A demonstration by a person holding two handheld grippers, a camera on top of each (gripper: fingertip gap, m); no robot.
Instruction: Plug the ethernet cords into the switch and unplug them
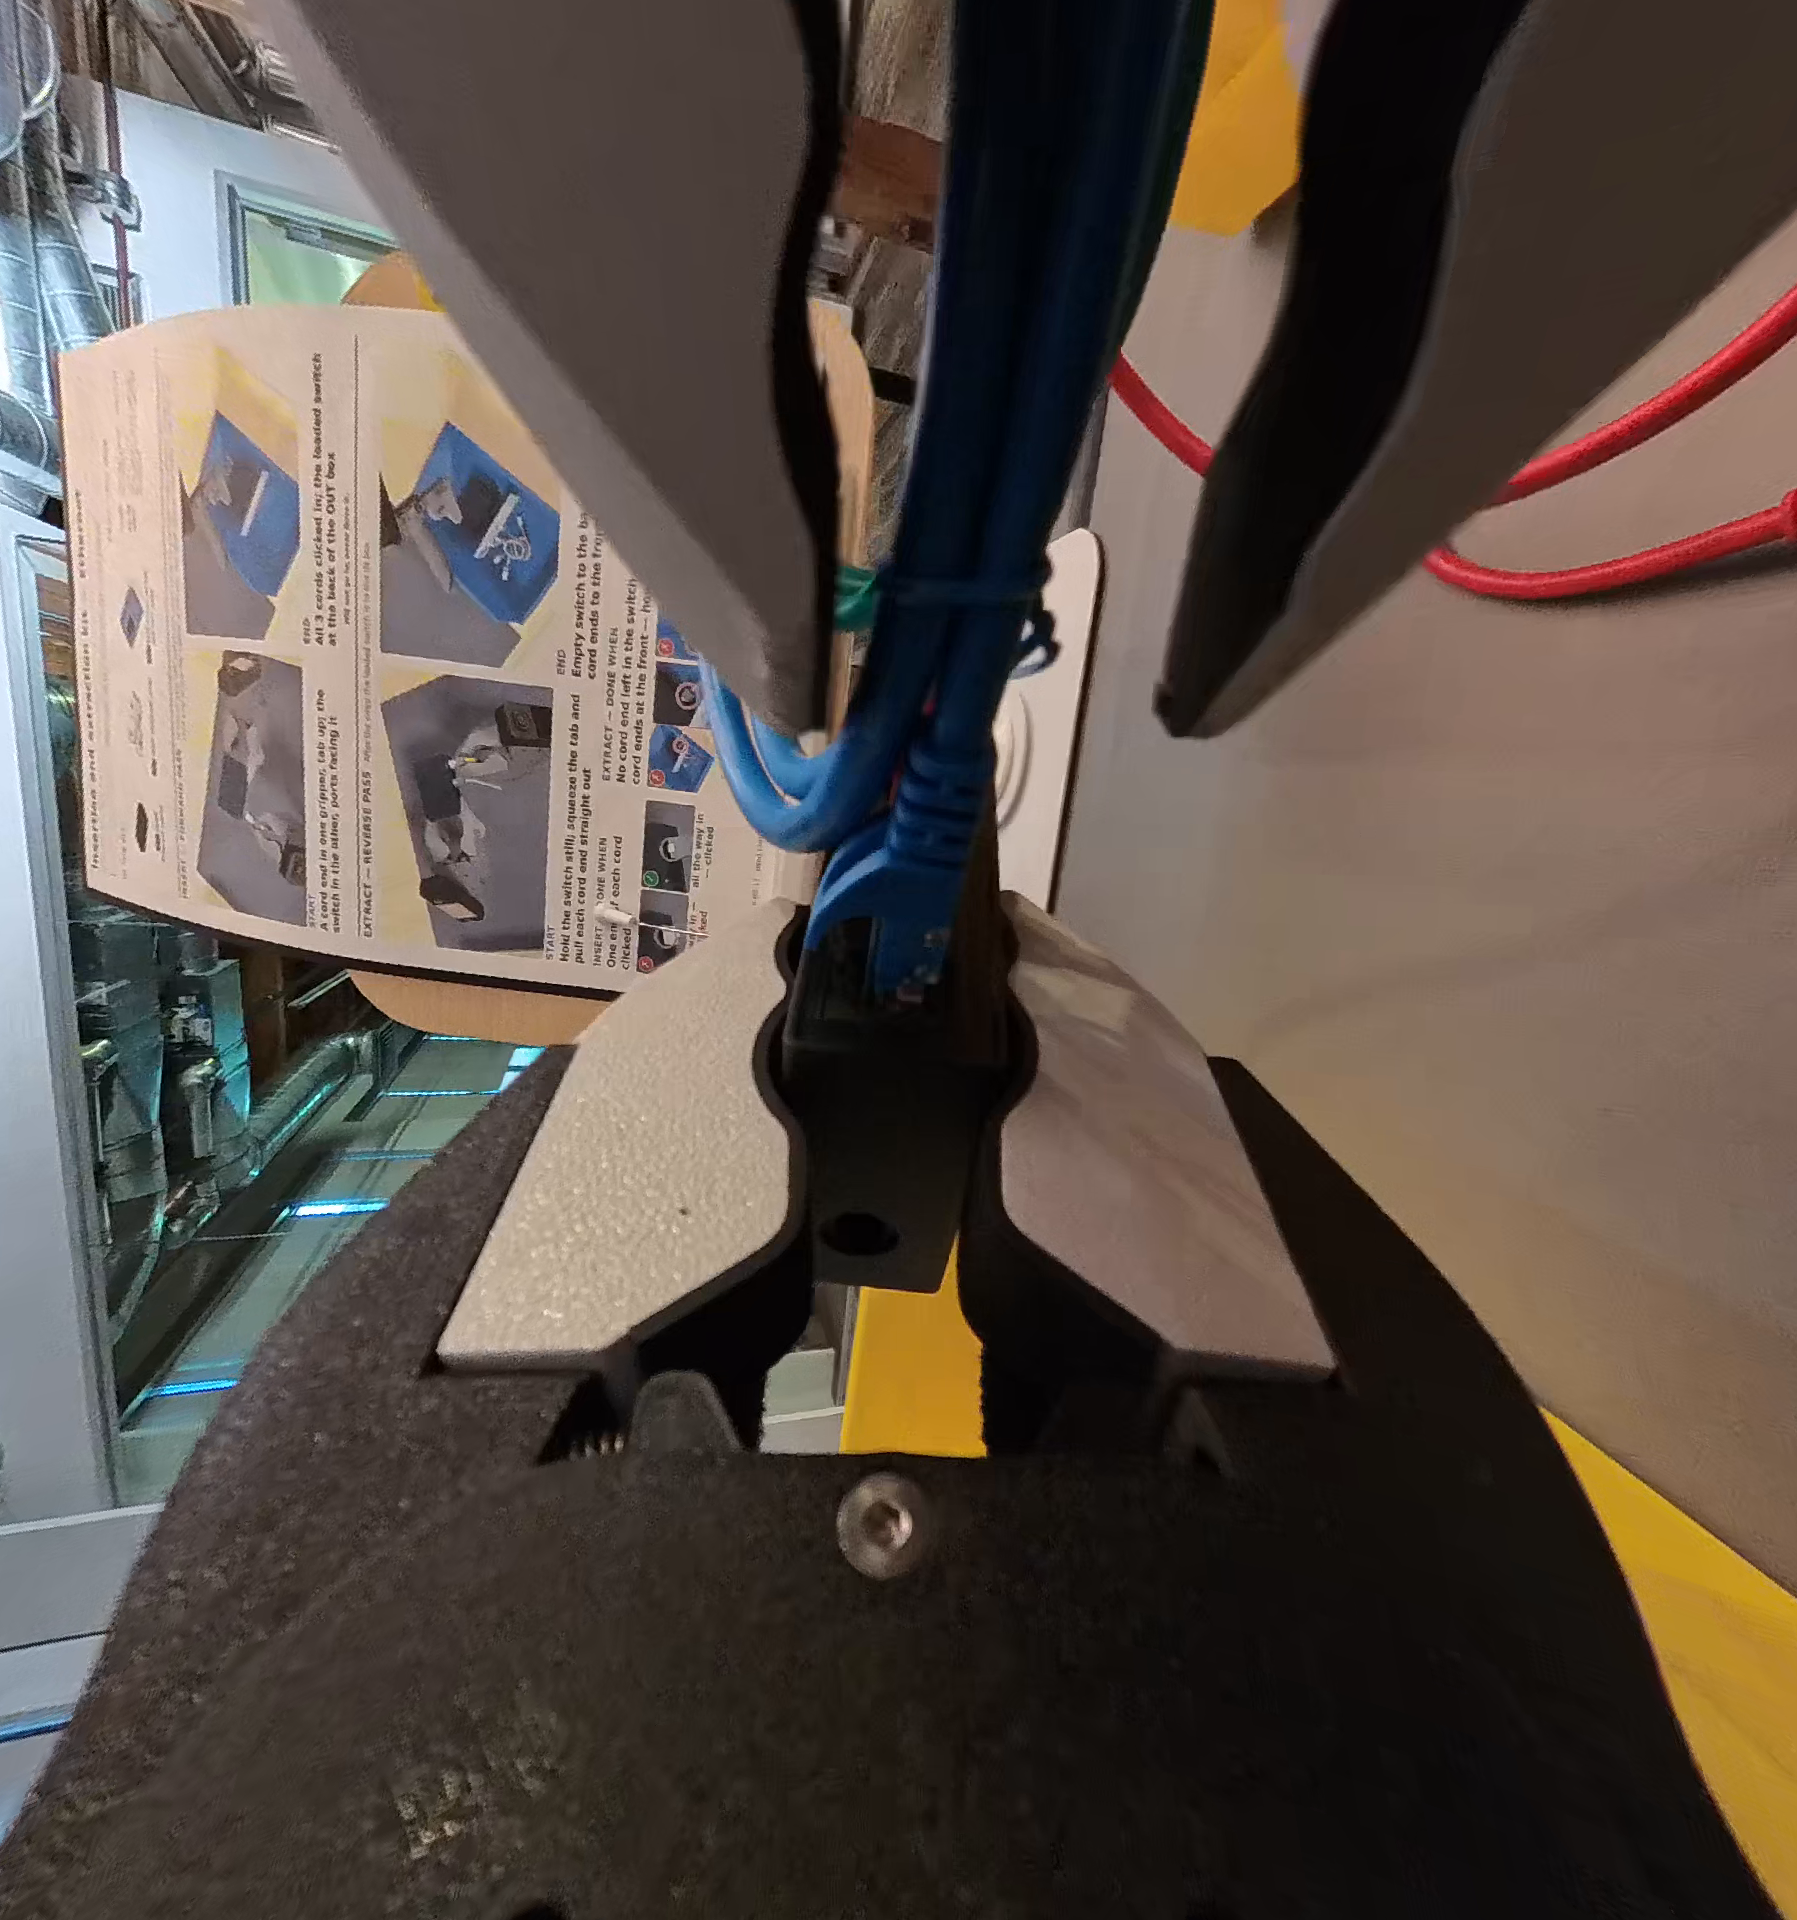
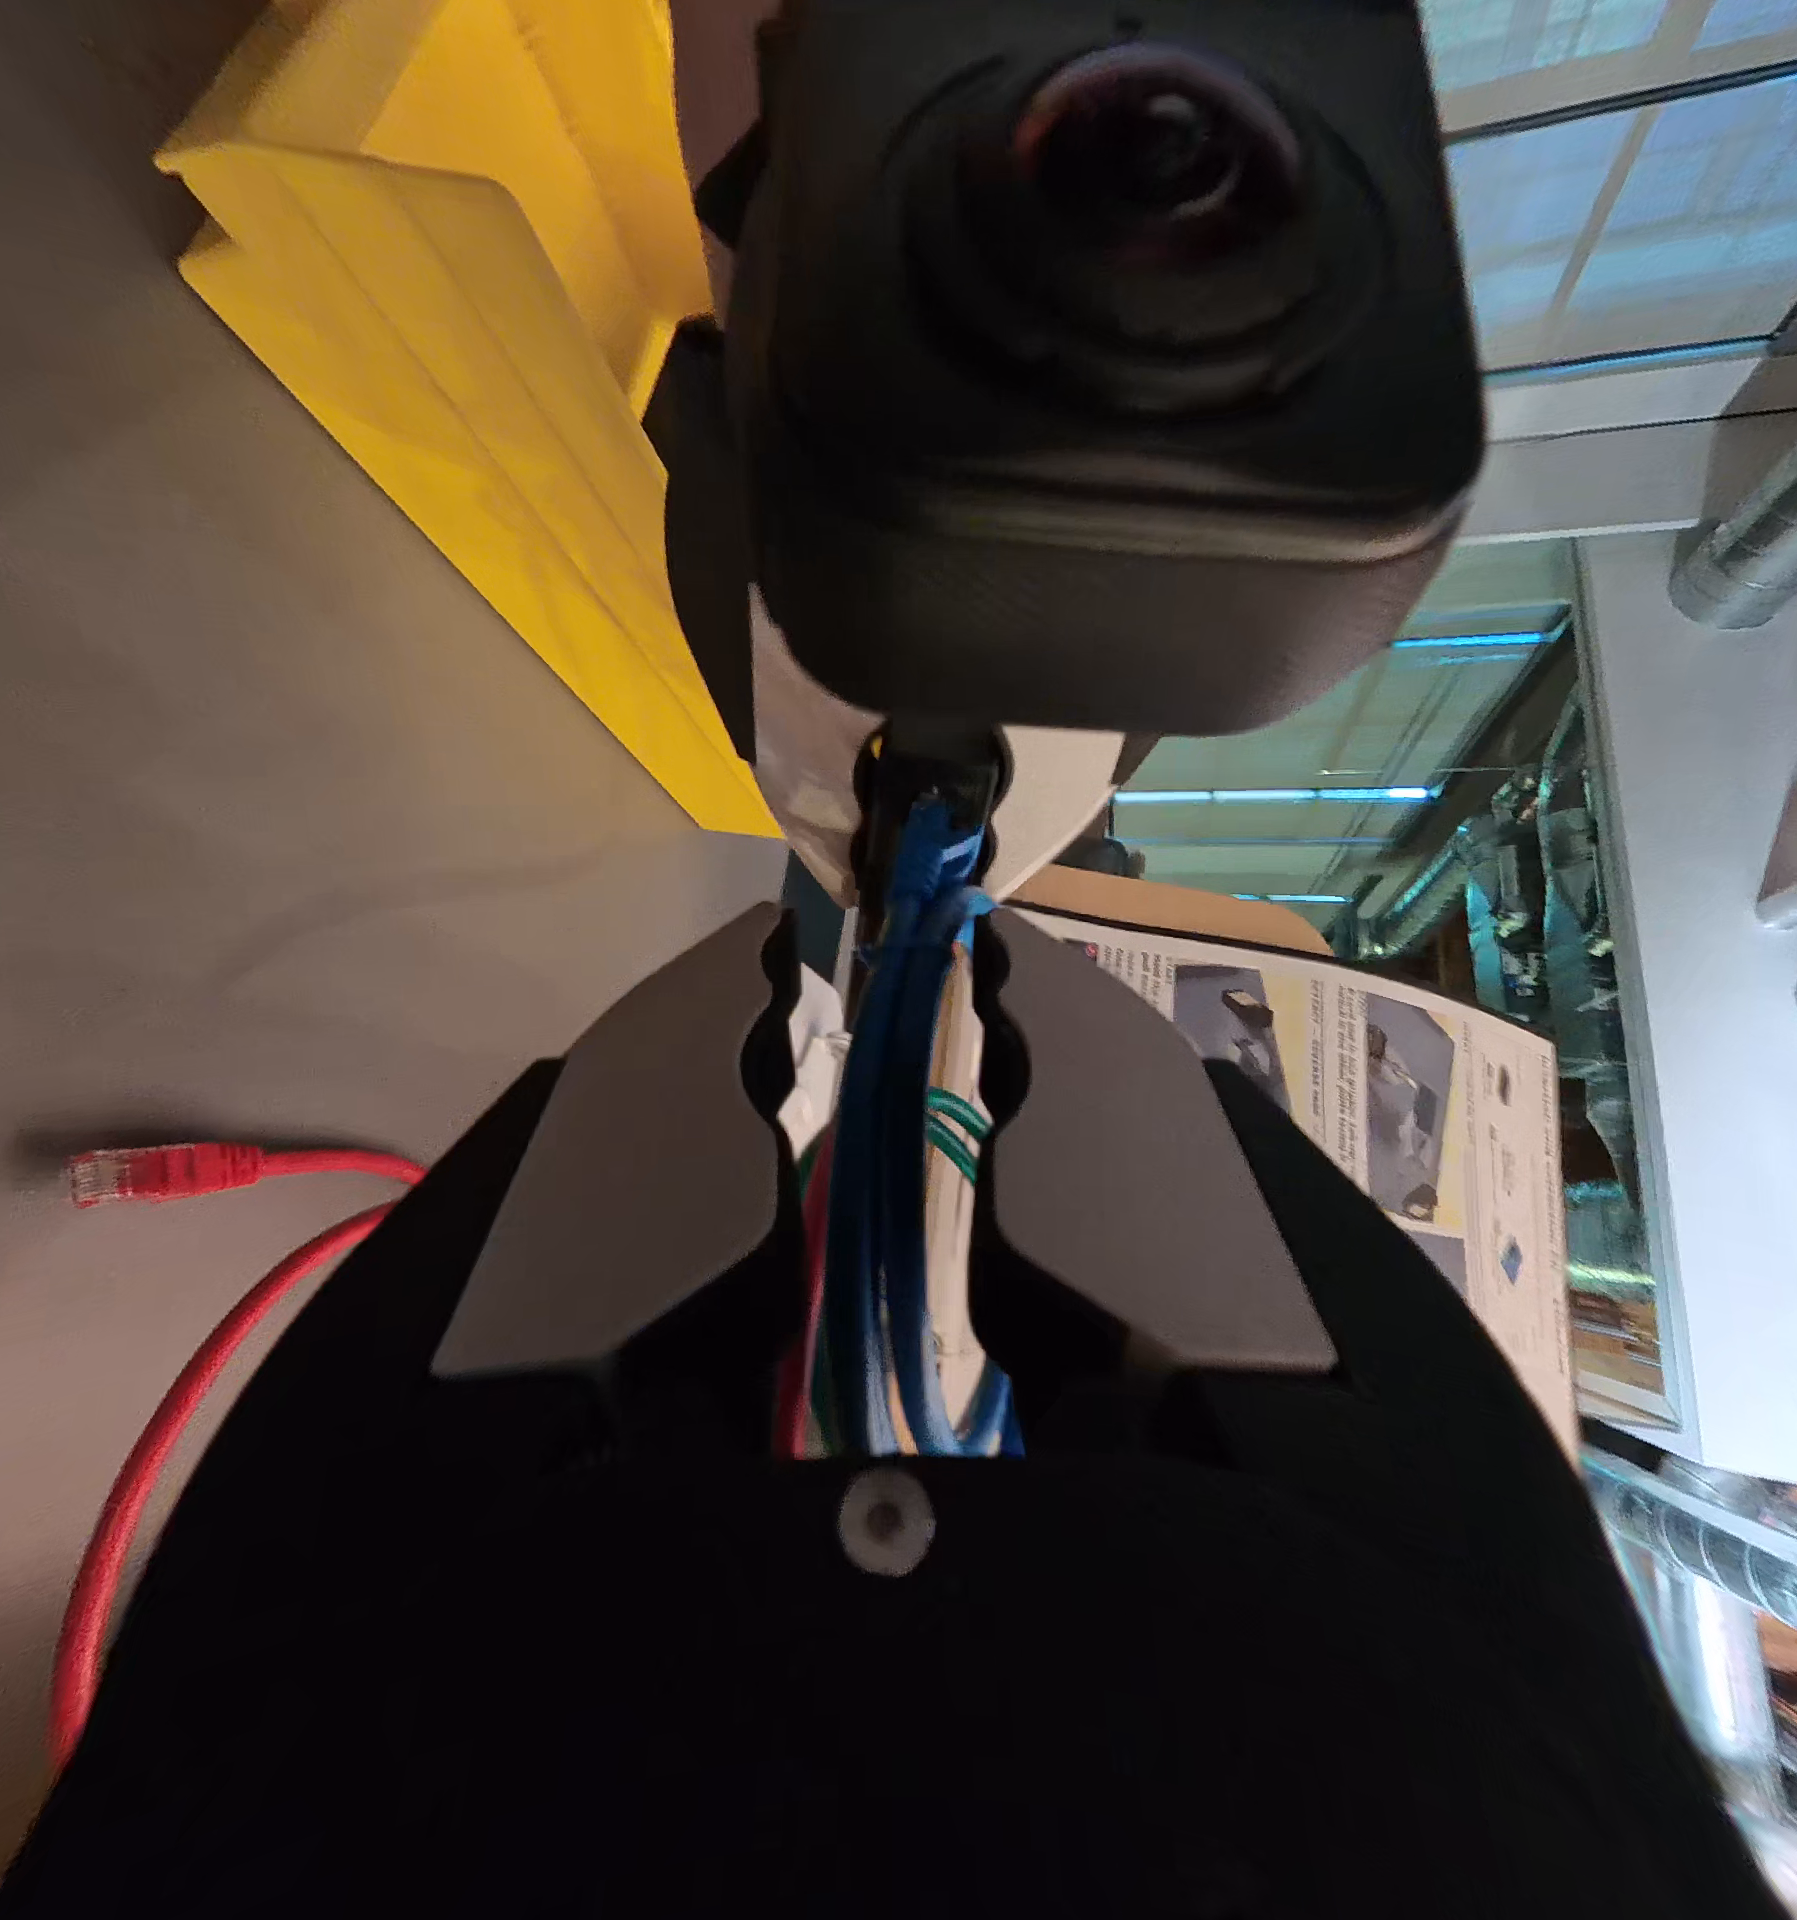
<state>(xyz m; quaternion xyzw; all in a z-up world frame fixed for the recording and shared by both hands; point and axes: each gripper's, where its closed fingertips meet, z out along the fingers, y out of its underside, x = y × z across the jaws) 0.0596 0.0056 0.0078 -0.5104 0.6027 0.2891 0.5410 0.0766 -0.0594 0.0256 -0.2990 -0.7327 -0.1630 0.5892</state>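
Left claw (image 1: 894,1049) clamps the rigid switch (image 1: 889,1122); right claw (image 2: 883,997) loosely brackets the limp blue cord (image 2: 889,1143); grip its stiff plug (image 2: 925,862).

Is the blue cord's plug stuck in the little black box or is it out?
In. The blue cord's plug sits in a port of the switch; whether it has clicked cannot be told.

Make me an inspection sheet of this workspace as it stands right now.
Surface: grey table.
Job's things: black switch; blue cord with its plug at a port, full seating unclear.
Clutter: yellow bin; instruction sheet.
Grippers: left gripper shut on the switch; right gripper open, straddling the blue cords.
Cables: red cord loose on the table, unplugged; green cord partly hidden.
Surroundings: ducts, windows.
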